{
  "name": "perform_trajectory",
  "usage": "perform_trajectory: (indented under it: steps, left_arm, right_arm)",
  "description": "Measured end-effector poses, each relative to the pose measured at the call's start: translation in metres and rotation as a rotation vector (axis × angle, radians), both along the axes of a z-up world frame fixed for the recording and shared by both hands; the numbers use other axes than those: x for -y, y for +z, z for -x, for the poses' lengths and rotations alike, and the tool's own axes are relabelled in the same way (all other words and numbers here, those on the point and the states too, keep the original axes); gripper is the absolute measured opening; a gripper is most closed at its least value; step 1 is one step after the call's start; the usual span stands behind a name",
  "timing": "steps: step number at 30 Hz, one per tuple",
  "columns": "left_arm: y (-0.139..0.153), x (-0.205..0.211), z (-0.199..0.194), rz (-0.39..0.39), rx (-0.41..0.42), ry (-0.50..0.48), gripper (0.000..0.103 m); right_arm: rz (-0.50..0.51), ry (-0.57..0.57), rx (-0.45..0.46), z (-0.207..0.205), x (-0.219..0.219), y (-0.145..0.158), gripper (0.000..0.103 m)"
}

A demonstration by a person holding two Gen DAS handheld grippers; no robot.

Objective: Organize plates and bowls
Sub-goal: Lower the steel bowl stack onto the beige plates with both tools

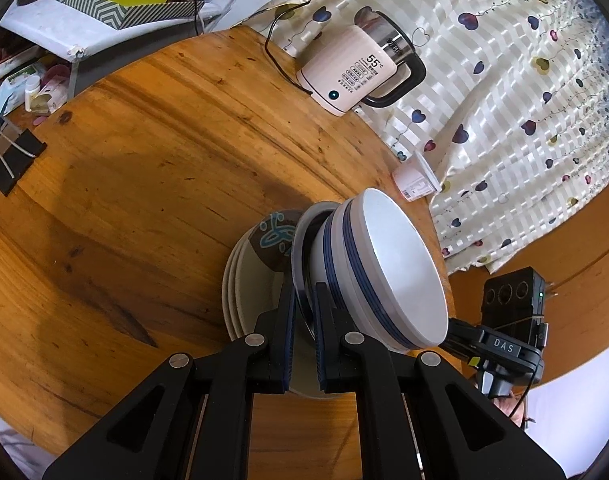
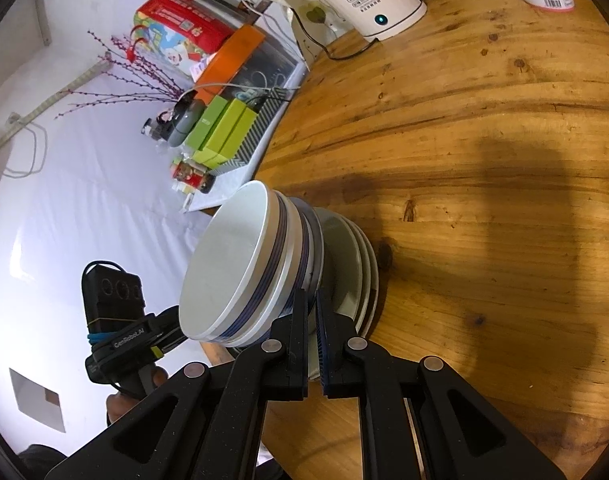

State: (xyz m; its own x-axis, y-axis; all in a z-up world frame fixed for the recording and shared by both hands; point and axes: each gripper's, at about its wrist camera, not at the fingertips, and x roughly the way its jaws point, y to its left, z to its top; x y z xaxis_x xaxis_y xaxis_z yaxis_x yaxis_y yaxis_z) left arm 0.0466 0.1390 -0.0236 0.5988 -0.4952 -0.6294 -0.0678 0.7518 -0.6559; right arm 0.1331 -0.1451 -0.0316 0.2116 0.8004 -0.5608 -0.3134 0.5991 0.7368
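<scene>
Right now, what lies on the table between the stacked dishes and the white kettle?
Nothing: bare table from the stacked dishes to the white kettle, shown in both wrist views.

Round wooden table (image 1: 152, 168); heart-print curtain (image 1: 524, 80) behind; white wall (image 2: 64, 220); cluttered side shelf (image 1: 64, 28)

Both grippers are angled downward and facing each other from opposite sides. The left gripper (image 1: 304, 312) has its fingers (image 1: 286, 336) clamped tight on a thin rim. The right gripper (image 2: 312, 316) is pinched shut the same way, fingers (image 2: 298, 332) gripping an edge. A hand (image 2: 122, 404) wraps the left gripper's handle.
</scene>
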Motion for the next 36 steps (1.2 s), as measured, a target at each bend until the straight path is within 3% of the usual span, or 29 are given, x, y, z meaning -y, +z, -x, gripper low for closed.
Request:
perform_trajectory:
  steps: [26,31,36]
  left_arm:
    - [-0.002,-0.005,0.004,-0.008,0.011,0.024,0.011]
    - [0.0,-0.003,0.005,-0.022,0.016,0.032,0.011]
    - [0.009,-0.001,0.011,-0.053,0.044,0.052,0.014]
  right_arm:
    - [0.022,0.017,0.012,0.003,-0.003,0.003,0.008]
    - [0.032,0.008,0.033,0.009,0.002,0.007,0.015]
    - [0.034,-0.013,0.052,0.016,0.013,0.012,0.031]
